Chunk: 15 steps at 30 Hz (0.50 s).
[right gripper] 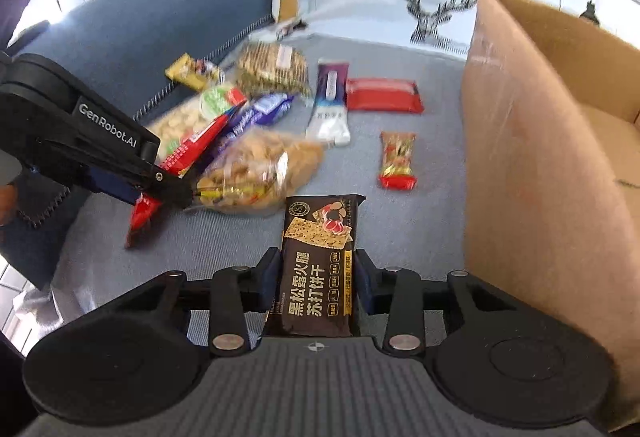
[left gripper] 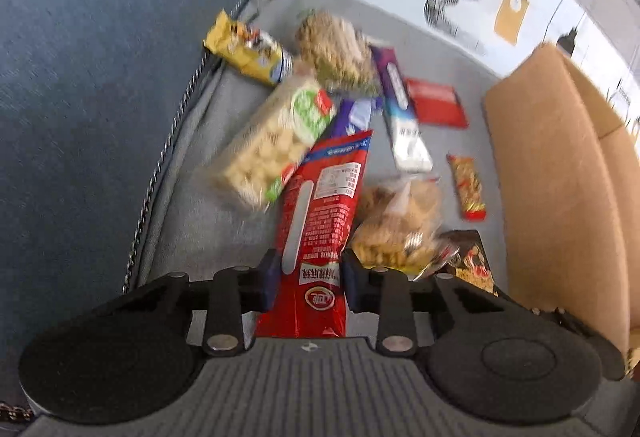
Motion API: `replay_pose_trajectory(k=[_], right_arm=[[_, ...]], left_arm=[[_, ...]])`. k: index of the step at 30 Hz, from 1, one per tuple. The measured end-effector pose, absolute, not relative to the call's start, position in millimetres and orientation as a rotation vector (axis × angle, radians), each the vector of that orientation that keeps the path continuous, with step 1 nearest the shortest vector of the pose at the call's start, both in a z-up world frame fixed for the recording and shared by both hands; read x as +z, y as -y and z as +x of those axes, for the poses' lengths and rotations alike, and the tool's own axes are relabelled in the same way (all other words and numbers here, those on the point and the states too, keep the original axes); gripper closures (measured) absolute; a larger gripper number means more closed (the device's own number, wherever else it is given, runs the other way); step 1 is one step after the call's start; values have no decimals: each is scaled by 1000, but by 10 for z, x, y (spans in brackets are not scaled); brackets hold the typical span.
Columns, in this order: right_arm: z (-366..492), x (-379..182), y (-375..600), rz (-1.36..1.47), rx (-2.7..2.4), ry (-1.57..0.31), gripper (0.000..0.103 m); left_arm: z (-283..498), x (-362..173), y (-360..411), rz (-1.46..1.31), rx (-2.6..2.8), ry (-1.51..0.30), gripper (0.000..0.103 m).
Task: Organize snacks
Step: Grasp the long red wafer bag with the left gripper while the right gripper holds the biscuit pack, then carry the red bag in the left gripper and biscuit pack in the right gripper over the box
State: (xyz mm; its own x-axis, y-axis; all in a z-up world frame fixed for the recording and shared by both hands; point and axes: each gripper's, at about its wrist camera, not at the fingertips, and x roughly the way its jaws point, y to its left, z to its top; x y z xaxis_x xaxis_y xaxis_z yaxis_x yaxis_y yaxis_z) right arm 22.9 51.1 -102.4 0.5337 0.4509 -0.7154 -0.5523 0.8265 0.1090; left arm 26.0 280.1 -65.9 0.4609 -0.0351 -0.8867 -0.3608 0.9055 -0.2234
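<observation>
On the grey fabric seat, the open brown cardboard box is the biggest thing, standing along the right edge; blue upholstery rises well left of the box. Left of the box sits a loose snack pile: clear bag of pale puffed bites with a green label, clear bag of golden twisted snacks, clear pack of brown seeded crackers, purple-and-white long wrapper, flat red bar just beside it, small red-and-yellow packet nearest the box, yellow packet farthest away. Left gripper is clamped on the long red snack pouch, its far end over the pile. Right gripper grips the dark brown cracker packet near the box wall, packet pointing away.
</observation>
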Motion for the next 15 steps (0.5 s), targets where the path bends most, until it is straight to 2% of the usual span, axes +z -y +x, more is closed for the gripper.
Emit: replay_pose_trajectory(k=[7,8,9,15], right_arm=[[138,-842,-464,-127,599,-716,63],[125,-815,-464,-124,601,-702,63],[111,-784,-455,-118,605,-685,63],[54,-583,-388,-78,624,-574,63]], left_arm=[[217,-510,-2798,-429,198,-1000,74],[208,-477,-2787,-421,201,-981,87],[197,-443,-2776,-408,208,-963,93],[180,-355,-2774,-427,204,-911,94]])
